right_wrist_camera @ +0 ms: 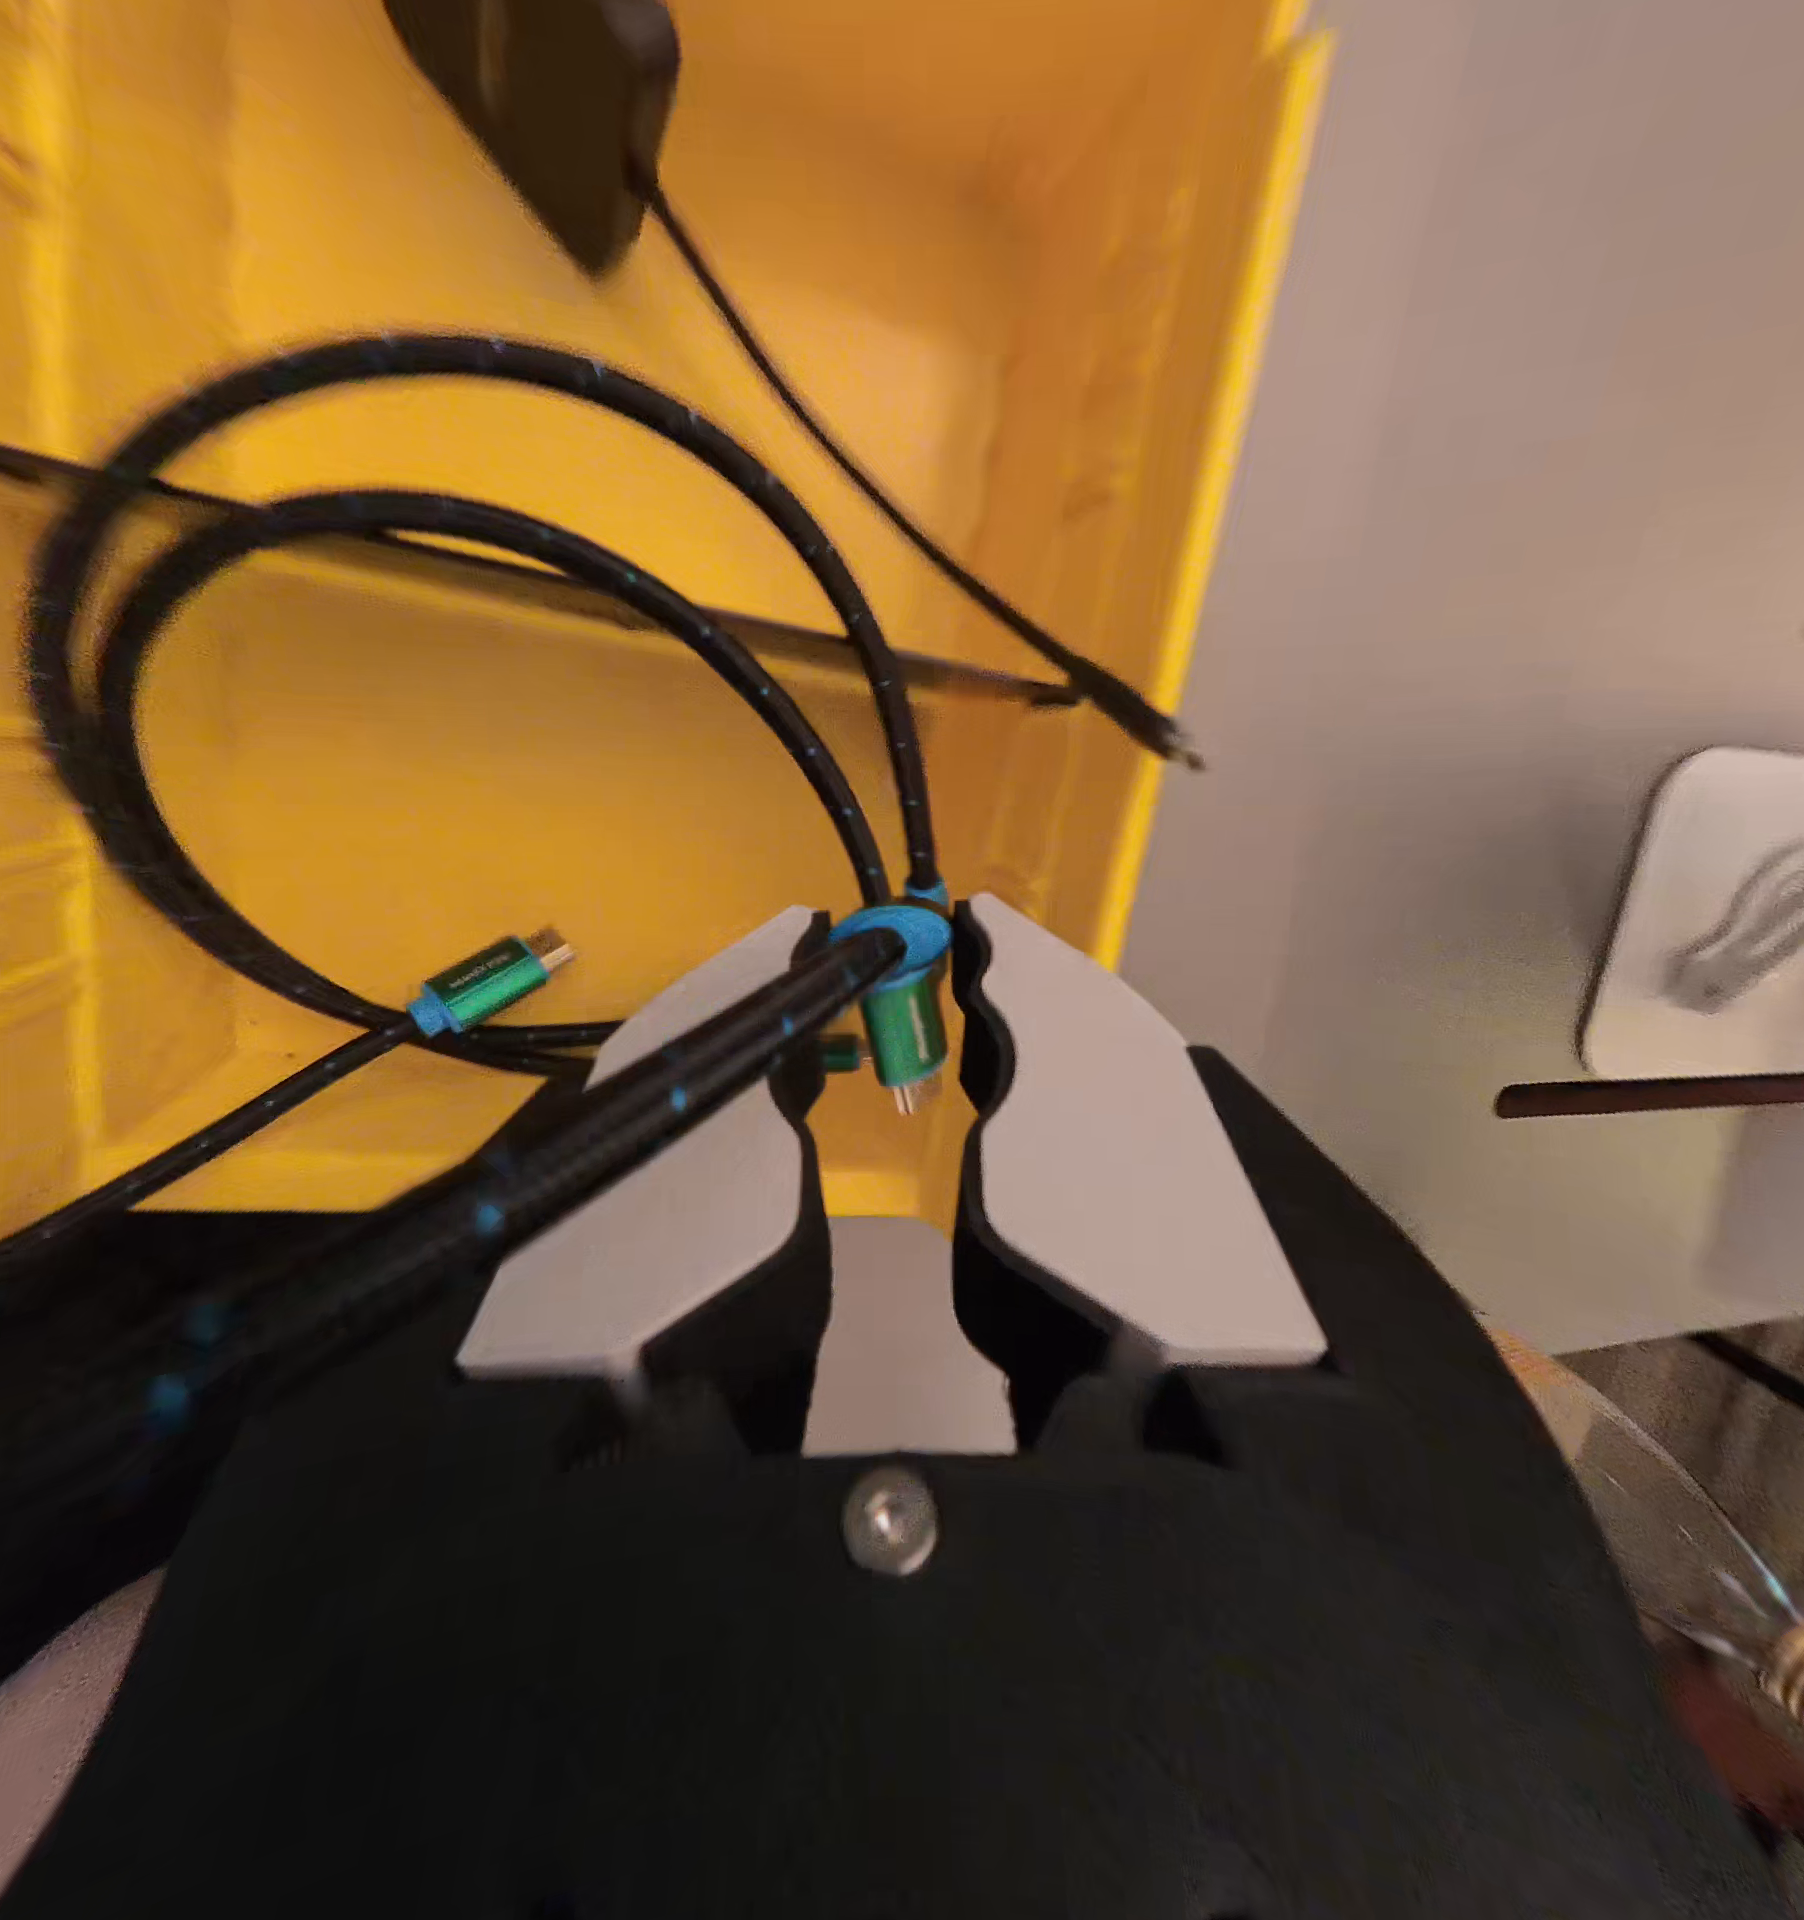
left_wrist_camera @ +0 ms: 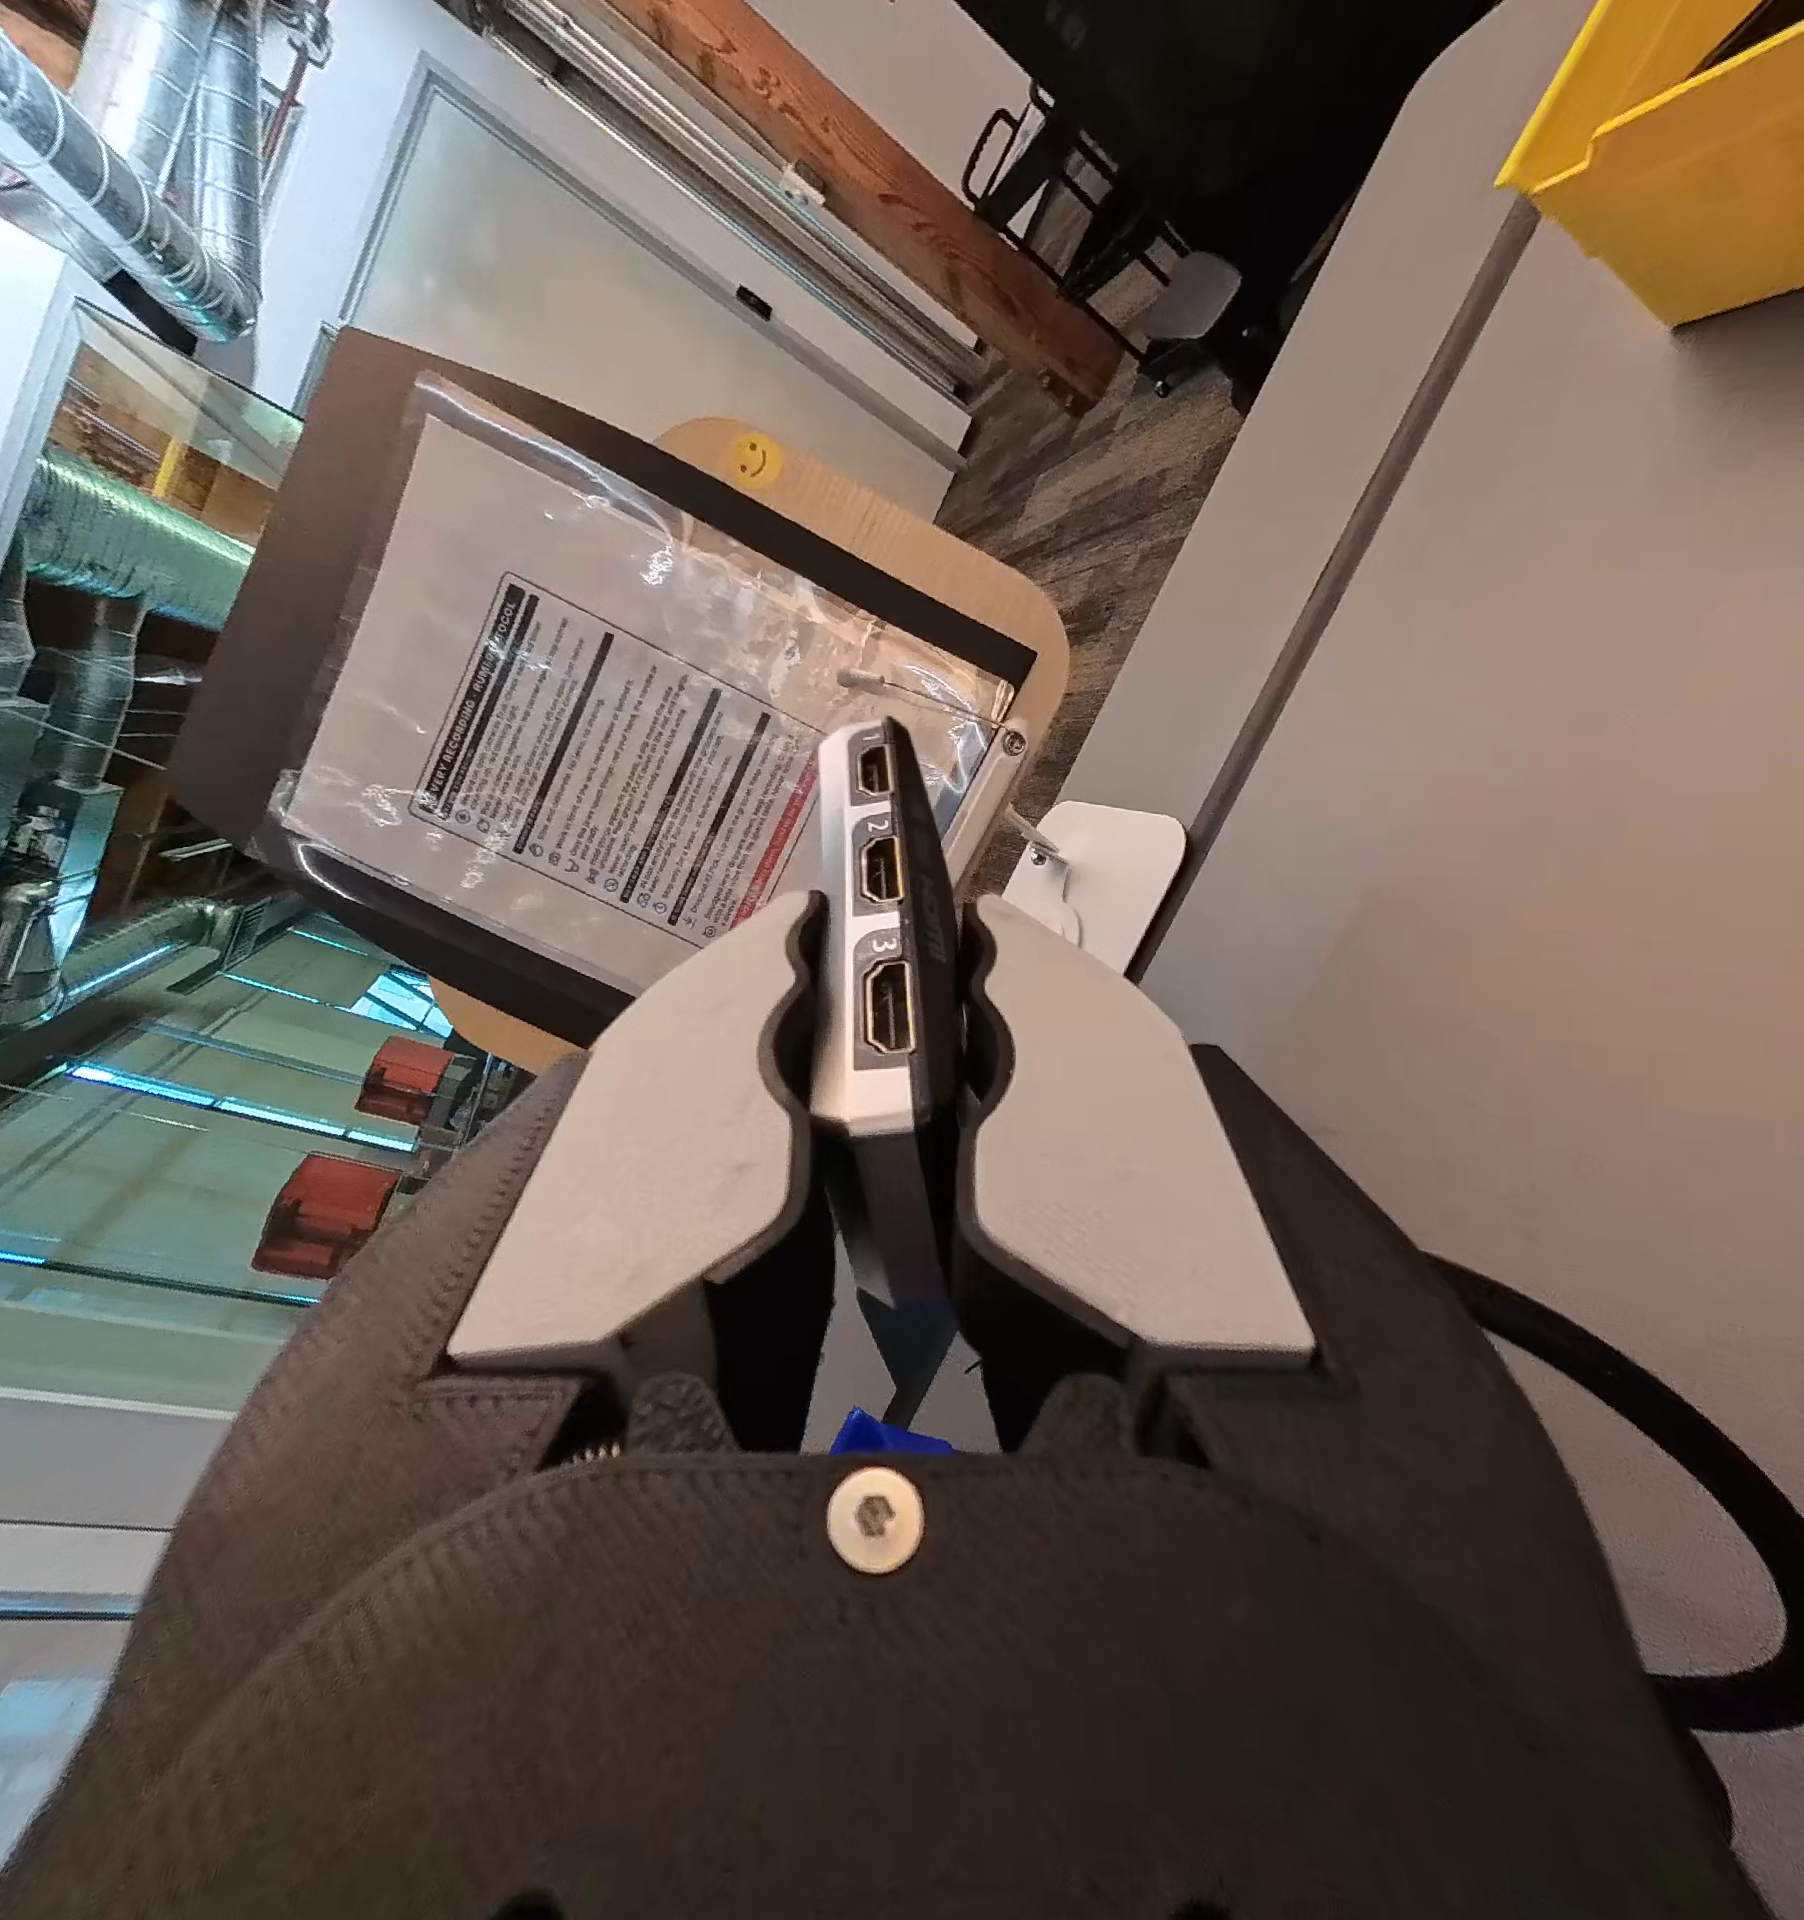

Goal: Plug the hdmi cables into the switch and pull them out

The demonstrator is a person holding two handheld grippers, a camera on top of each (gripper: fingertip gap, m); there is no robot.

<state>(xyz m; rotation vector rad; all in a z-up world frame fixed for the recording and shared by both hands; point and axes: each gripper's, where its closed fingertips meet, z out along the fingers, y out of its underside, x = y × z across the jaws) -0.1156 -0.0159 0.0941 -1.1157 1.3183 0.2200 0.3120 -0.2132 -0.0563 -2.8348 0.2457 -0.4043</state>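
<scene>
In the left wrist view my left gripper (left_wrist_camera: 893, 935) is shut on the HDMI switch (left_wrist_camera: 862, 1091), a black box with a silver face showing three empty ports, held edge-on in the air. In the right wrist view my right gripper (right_wrist_camera: 887, 920) is inside the yellow bin (right_wrist_camera: 1085, 364). Its tips close around the blue collar of a green HDMI plug (right_wrist_camera: 903, 1029), whose gold tip points down. That plug's braided black cable (right_wrist_camera: 586, 1153) runs back over the left finger. A second green plug (right_wrist_camera: 493, 982) lies loose in the bin. The view is motion-blurred.
The yellow bin also shows at the top right of the left wrist view (left_wrist_camera: 1708, 177), on the grey table (left_wrist_camera: 1604, 831). A black adapter (right_wrist_camera: 555, 114) lies in the bin. A white stand (right_wrist_camera: 1729, 914) and a sleeved sheet on a board (left_wrist_camera: 607, 727) stand nearby. A glass bulb (right_wrist_camera: 1760, 1652) lies low right.
</scene>
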